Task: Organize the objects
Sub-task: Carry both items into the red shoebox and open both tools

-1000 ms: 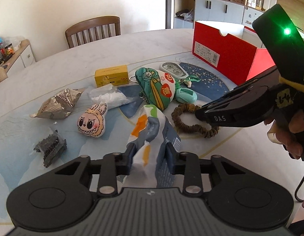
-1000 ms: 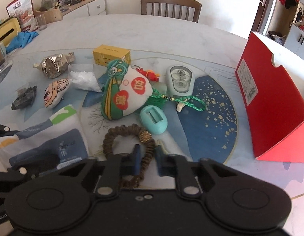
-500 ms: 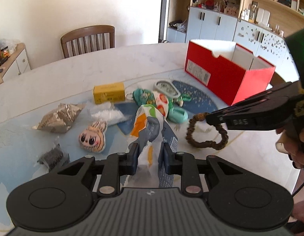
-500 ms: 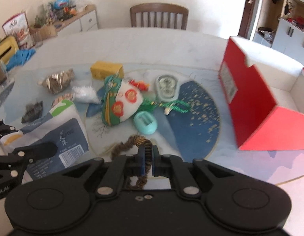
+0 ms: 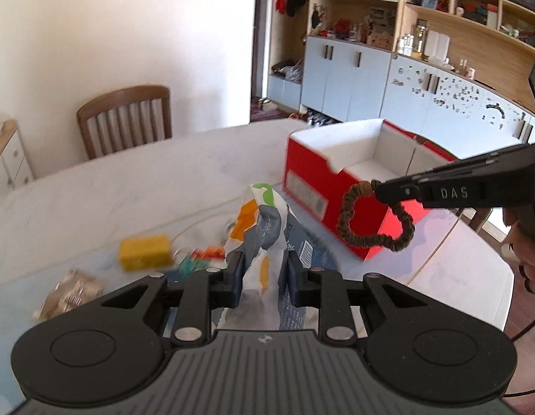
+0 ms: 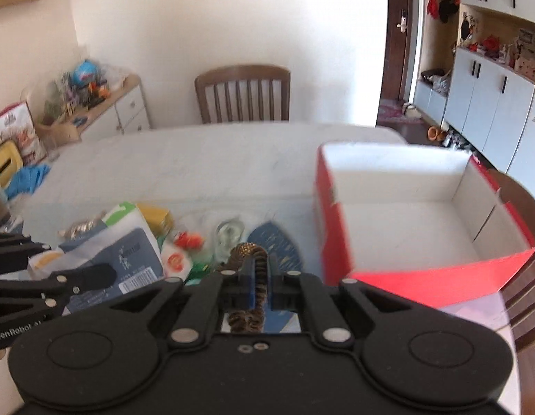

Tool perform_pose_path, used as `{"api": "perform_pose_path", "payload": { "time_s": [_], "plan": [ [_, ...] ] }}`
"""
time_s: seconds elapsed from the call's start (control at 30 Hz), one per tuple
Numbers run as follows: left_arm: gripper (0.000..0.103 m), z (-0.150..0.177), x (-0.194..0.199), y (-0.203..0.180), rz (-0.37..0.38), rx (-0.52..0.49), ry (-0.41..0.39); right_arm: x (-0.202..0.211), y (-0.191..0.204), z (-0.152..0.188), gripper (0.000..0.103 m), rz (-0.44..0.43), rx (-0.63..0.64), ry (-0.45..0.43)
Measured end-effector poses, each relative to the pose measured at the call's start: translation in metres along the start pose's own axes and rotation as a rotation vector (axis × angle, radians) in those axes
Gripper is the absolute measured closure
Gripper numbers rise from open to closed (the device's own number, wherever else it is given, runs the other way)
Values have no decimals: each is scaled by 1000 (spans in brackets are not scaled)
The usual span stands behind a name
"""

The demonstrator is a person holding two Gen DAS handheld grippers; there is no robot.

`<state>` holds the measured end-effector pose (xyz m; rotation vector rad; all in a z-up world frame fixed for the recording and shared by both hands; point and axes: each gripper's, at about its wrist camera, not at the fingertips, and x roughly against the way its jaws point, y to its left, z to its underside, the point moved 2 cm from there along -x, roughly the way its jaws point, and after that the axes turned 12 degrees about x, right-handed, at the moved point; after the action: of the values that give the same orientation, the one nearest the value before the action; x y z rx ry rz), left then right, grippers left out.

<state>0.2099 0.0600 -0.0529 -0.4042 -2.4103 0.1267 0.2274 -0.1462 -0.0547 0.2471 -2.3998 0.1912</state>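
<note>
On the left, the left claw [image 5: 262, 273] is clamping a crumpled paper packet [image 5: 267, 228], its pads pressing the white, grey and orange wrapper from both sides. The packet is standing up out of the jaws, clear of the tabletop [image 5: 129, 190], with its long axis running away from the camera toward the red box [image 5: 312, 176]. Below and left of it, a yellow box [image 5: 144, 252] and a foil snack bag [image 5: 70, 294] are lying on the tabletop, blurred.

Moving right, the right claw [image 6: 262, 276] is closed tight on a brown beaded bracelet [image 5: 371, 221]. In the left wrist view the loop is hanging free below the fingertips, in front of the box's red side wall and not touching it.

Furthest right, the box is sitting open with its white inside facing up; nothing shows in the part that is visible. It is lying ahead and to the right of both claws, its long axis running away from the cameras. The right claw looks nearer to the box, so the bracelet probably only needs carrying forward over the near red wall. The packet has farther to travel, across and to the right.
</note>
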Motion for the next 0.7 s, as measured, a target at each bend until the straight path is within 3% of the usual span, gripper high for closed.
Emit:
{"api": "perform_pose_path", "payload": {
  "time_s": [0.37,0.7],
  "plan": [
    [79,-54,-49,-79,29,-43,-20,13,-93,-13,98,52,-7,-61],
    [79,-88,-117,-144,43,-77,33,-2,-167,-8,98,86,-16,-55]
  ]
}}
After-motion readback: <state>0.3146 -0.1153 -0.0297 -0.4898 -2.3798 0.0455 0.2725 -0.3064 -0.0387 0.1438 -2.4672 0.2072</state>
